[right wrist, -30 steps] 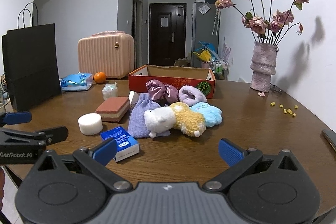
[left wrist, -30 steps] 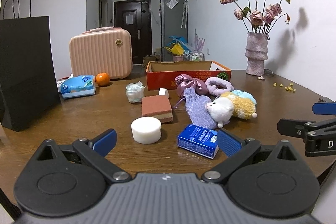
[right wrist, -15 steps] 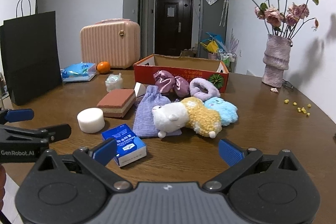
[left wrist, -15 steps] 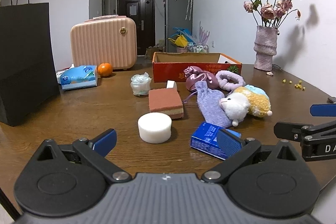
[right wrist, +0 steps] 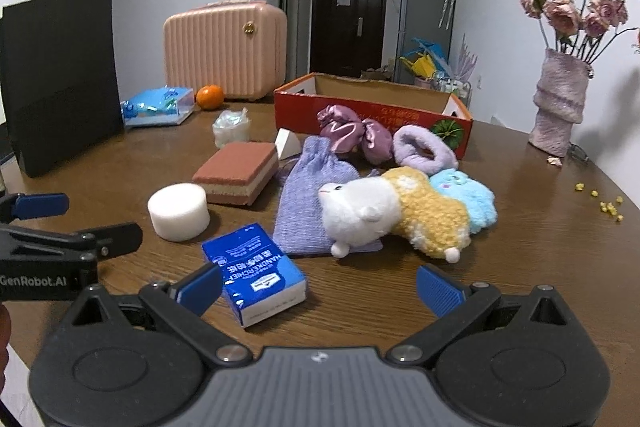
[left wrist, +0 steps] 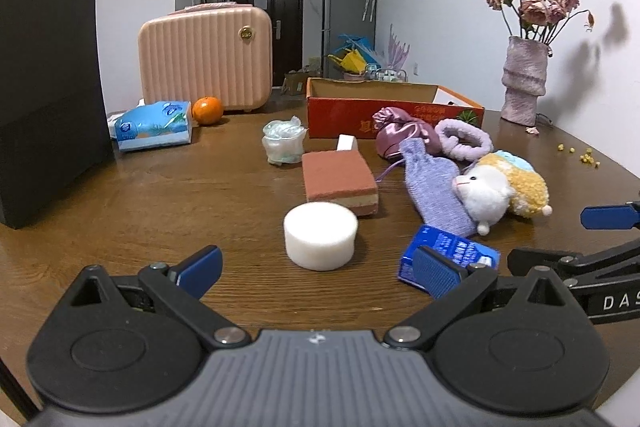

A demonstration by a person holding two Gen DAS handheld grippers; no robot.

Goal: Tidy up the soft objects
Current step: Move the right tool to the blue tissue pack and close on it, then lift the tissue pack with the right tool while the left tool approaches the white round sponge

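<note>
Soft things lie mid-table: a white and yellow plush (right wrist: 384,213), a light blue plush (right wrist: 468,193), a lilac knit pouch (right wrist: 316,191), a satin pouch (right wrist: 352,133), a fluffy lilac scrunchie (right wrist: 424,149), a brown sponge (left wrist: 338,181) and a white foam puck (left wrist: 320,235). A red cardboard box (right wrist: 372,107) stands open behind them. My left gripper (left wrist: 316,265) is open and empty, just short of the puck. My right gripper (right wrist: 320,287) is open and empty, with a blue tissue pack (right wrist: 256,281) by its left finger.
A black paper bag (left wrist: 44,87) stands at the left. A pink case (left wrist: 204,57), an orange (left wrist: 207,110) and a blue wipes pack (left wrist: 154,125) sit at the back left. A vase of dried roses (left wrist: 524,79) stands at the back right. A clear plastic cup (left wrist: 282,145) stands near the sponge.
Both grippers have moved forward toward the pile of soft things, which now looks larger and nearer. Both stay open and empty. Nothing on the table has moved.
</note>
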